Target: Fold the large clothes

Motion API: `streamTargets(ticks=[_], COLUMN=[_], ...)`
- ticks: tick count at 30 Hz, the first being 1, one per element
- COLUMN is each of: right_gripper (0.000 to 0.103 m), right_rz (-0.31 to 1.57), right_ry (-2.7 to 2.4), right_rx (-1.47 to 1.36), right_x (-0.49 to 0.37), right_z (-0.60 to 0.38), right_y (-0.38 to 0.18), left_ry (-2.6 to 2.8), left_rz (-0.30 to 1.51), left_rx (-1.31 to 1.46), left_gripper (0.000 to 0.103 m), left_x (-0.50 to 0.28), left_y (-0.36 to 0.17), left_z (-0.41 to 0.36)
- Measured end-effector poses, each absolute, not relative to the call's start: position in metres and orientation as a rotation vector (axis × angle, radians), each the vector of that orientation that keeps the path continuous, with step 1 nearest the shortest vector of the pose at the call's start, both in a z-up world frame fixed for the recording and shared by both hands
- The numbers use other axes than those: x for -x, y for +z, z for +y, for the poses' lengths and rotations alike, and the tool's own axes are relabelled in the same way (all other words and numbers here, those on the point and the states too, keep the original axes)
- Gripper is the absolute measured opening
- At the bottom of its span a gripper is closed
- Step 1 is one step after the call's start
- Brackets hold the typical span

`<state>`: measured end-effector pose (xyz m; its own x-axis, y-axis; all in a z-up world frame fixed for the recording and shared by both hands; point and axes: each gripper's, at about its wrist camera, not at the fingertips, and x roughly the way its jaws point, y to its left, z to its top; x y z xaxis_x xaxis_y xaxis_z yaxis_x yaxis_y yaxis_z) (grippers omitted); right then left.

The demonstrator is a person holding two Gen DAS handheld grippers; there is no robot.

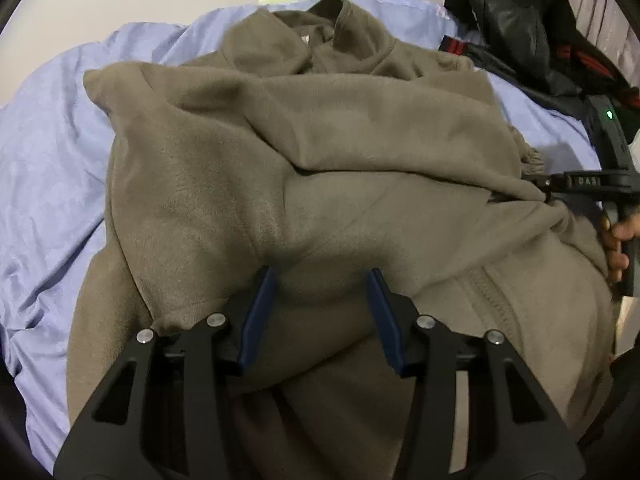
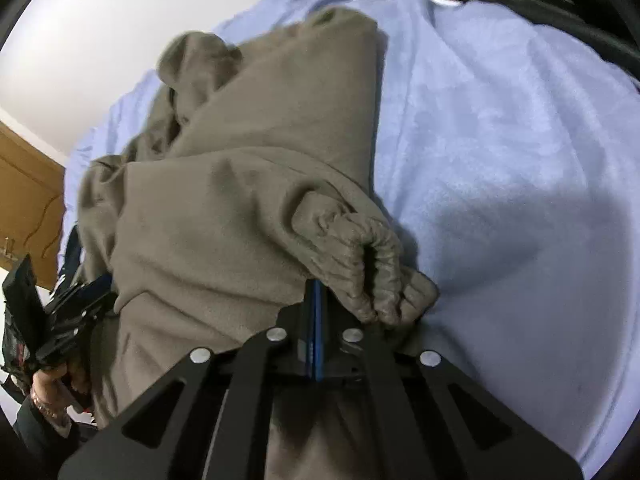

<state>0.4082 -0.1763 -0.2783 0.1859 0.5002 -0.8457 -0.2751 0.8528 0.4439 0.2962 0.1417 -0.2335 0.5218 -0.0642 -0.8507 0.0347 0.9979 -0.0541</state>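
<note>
The large brownish-grey fleece jacket (image 1: 304, 152) is lying partly folded on a bed covered with a pale blue wrinkled sheet (image 1: 48, 152), its collar towards the far wall and one sleeve laid across the body. Starting at the left, the left gripper (image 1: 322, 280) is standing half open, its blue pads pressing down into the fleece on either side of a raised hump of cloth without pinching it, so nothing is being held there; the risk is that it closes on that bulge and gathers several layers at once, dragging the folded sleeve out of place. Further right, the right gripper (image 2: 317, 292) is clenched fully, pads meeting, with the elastic gathered cuff (image 2: 368, 268) resting against its tip; whether any fabric is caught between the pads I cannot tell, and if only the cuff's edge is being nipped, the heavy fleece could be slipping free as the sleeve is carried. The left wrist view is showing the collar, the whole spread of the jacket and a heap of black clothing with red stripes (image 1: 532, 36) beside it, while the right wrist view alone is showing the cuff up close and a wooden door (image 2: 28, 200) at the left edge.
</note>
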Motion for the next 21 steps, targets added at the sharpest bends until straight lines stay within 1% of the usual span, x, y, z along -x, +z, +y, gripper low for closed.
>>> streamTargets(ticks=[2, 4, 6, 9, 11, 12, 13, 14, 15, 16, 17, 18, 19, 20, 21], right_gripper=[0.000, 0.000, 0.000, 0.000, 0.000, 0.005, 0.006, 0.007, 0.007, 0.008, 0.014, 0.023, 0.029, 0.040, 0.046], right_rz=[1.285, 1.308, 1.317, 1.317, 1.269, 1.256, 1.247, 1.240, 1.235, 1.235, 1.237, 1.233, 1.226, 1.220, 1.219], right_ry=[0.542, 0.526, 0.501, 0.467, 0.509, 0.531, 0.547, 0.574, 0.591, 0.604, 0.622, 0.628, 0.632, 0.637, 0.640], right_rx=[-0.201, -0.258, -0.287, -0.303, -0.271, -0.248, -0.225, -0.184, -0.156, -0.141, -0.124, -0.115, -0.102, -0.102, -0.107], right_x=[-0.412, -0.415, -0.412, -0.398, -0.376, -0.365, -0.354, -0.336, -0.319, -0.305, -0.281, -0.270, -0.248, -0.232, -0.219], right_z=[-0.172, -0.175, -0.176, -0.182, -0.184, -0.185, -0.188, -0.190, -0.195, -0.202, -0.211, -0.219, -0.230, -0.238, -0.243], right_y=[-0.284, -0.289, -0.284, -0.257, -0.222, -0.210, -0.202, -0.192, -0.185, -0.183, -0.179, -0.178, -0.176, -0.175, -0.176], left_ry=[-0.056, -0.057, -0.054, -0.042, -0.034, -0.031, -0.031, -0.024, -0.010, 0.004, 0.010, 0.017, 0.021, 0.027, 0.037], left_rz=[1.043, 1.062, 1.061, 1.047, 1.043, 1.044, 1.043, 1.037, 1.033, 1.029, 1.027, 1.019, 1.012, 0.996, 0.981], left_rx=[0.080, 0.100, 0.112, 0.128, 0.145, 0.152, 0.153, 0.153, 0.159, 0.174, 0.184, 0.196, 0.201, 0.205, 0.215], left_gripper=[0.049, 0.048, 0.048, 0.048, 0.048, 0.048, 0.049, 0.059, 0.065, 0.065, 0.065, 0.065, 0.065, 0.065, 0.069], left_x=[-0.300, -0.303, -0.300, -0.289, -0.275, -0.266, -0.259, -0.248, -0.238, -0.224, -0.215, -0.201, -0.190, -0.172, -0.157], left_y=[-0.243, -0.252, -0.255, -0.247, -0.234, -0.226, -0.220, -0.213, -0.208, -0.202, -0.200, -0.195, -0.191, -0.186, -0.181], left_z=[0.147, 0.150, 0.151, 0.150, 0.150, 0.150, 0.151, 0.151, 0.152, 0.154, 0.156, 0.158, 0.161, 0.165, 0.168])
